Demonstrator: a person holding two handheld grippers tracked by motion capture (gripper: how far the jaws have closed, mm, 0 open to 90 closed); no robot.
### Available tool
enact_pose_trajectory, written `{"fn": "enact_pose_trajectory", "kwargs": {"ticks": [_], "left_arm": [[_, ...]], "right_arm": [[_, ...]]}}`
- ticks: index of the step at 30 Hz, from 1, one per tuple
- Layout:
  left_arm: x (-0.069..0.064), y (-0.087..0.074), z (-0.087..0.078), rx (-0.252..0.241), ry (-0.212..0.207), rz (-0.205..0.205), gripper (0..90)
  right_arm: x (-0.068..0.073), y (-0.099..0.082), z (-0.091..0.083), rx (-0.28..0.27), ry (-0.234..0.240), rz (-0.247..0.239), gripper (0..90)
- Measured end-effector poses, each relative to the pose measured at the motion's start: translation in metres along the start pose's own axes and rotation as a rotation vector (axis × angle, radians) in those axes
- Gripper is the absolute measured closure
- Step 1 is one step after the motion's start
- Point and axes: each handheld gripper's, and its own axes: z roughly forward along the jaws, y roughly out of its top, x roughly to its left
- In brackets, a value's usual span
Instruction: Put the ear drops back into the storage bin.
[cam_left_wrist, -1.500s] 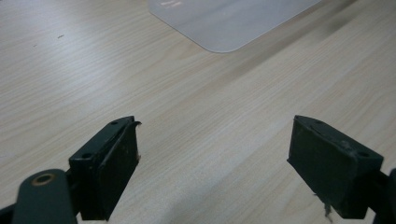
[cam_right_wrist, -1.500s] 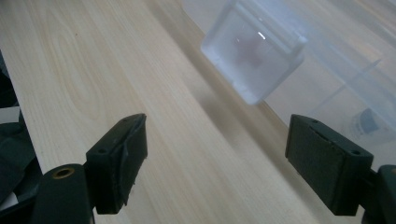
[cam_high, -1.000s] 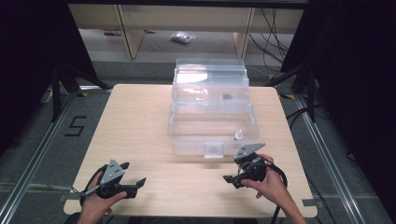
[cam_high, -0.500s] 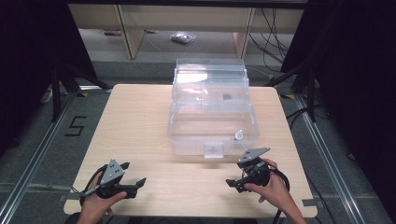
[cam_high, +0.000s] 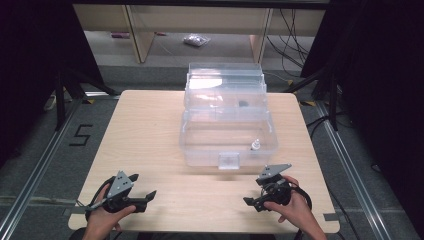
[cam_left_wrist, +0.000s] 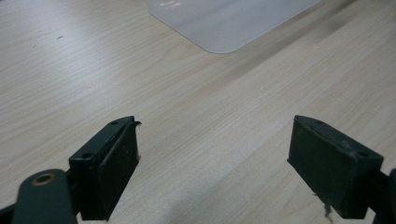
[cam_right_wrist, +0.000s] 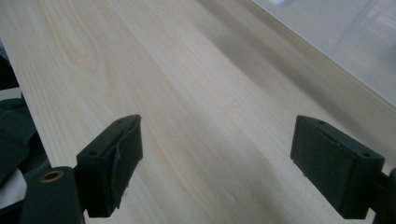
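Wood of a pale colour makes up the tabletop, seen from the high view. A clear plastic box is set in the middle of it, nearer the far edge, with its lid stood up at the back. A small white bottle is seen inside the box, by its front right corner. A small dark thing is seen farther back in the box, but what it is cannot be told. The left gripper is held by a hand near the front left corner of the tabletop. The right gripper is held by the other hand near the front right corner. Both are well apart from the box.

From the left gripper view, the left gripper is seen with its jaws spread wide, and bare wood is seen between them. A rounded corner of the box is seen at the top.

From the right gripper view, the right gripper is seen with its jaws spread wide over bare wood too. The box is seen at the top right.
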Motion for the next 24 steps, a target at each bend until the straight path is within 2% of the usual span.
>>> {"fn": "enact_pose_trajectory", "kwargs": {"ticks": [1,2,3,4,5,6,7,8,9,10,12,15,17,18,19,22,23,24], "left_arm": [[0.000,0.000,0.000,0.000,0.000,0.000,15.4],[0.000,0.000,0.000,0.000,0.000,0.000,15.4],[0.000,0.000,0.000,-0.005,-0.001,-0.005,15.4],[0.000,0.000,0.000,0.007,0.002,0.003,15.4],[0.000,0.000,0.000,0.006,0.001,0.003,15.4],[0.000,0.000,0.000,0.006,0.001,0.003,15.4],[0.000,0.000,0.000,0.005,0.001,0.003,15.4],[0.000,0.000,0.000,0.006,0.002,0.002,15.4],[0.000,0.000,0.000,0.000,0.000,0.001,15.4],[0.000,0.000,0.000,0.005,0.002,0.002,15.4],[0.000,0.000,0.000,0.000,0.000,0.001,15.4],[0.000,0.000,0.000,0.005,0.001,0.003,15.4],[0.000,0.000,-0.001,0.005,0.001,0.004,15.4],[0.000,0.000,-0.001,0.005,0.001,0.004,15.4],[0.000,0.000,-0.001,0.005,0.001,0.005,15.4],[-0.001,0.000,0.000,-0.002,-0.001,-0.002,15.4],[-0.001,0.000,0.000,-0.001,-0.001,-0.001,15.4],[-0.001,0.000,0.000,-0.001,-0.001,-0.001,15.4]], "right_arm": [[0.001,0.000,0.000,-0.003,0.006,0.004,17.6],[-0.001,-0.001,-0.001,-0.010,0.002,-0.012,17.5],[0.000,-0.003,-0.003,0.009,-0.010,0.005,17.4],[0.002,-0.004,-0.003,0.008,-0.001,0.026,17.4],[0.000,-0.006,-0.002,0.001,-0.004,-0.001,17.3],[0.000,-0.007,-0.002,-0.006,-0.003,0.013,17.3],[-0.002,-0.008,-0.002,0.004,0.003,-0.003,17.3],[-0.002,-0.010,-0.002,0.000,-0.011,-0.008,17.3],[0.000,-0.010,-0.003,0.016,-0.002,0.030,17.3],[-0.001,-0.012,-0.002,0.003,-0.004,0.027,17.3],[-0.002,-0.012,-0.003,0.015,-0.005,0.014,17.3],[-0.001,-0.016,-0.003,0.012,-0.015,0.035,17.3],[-0.004,-0.018,-0.002,0.021,-0.030,0.006,17.3],[-0.004,-0.018,-0.002,0.021,-0.030,0.006,17.3],[-0.003,-0.019,-0.003,0.028,-0.025,0.038,17.3],[-0.004,-0.021,-0.001,0.020,-0.024,0.027,17.2],[-0.003,-0.022,-0.002,0.044,-0.021,0.035,17.2],[-0.004,-0.022,-0.001,0.041,-0.020,0.024,17.2]]}}
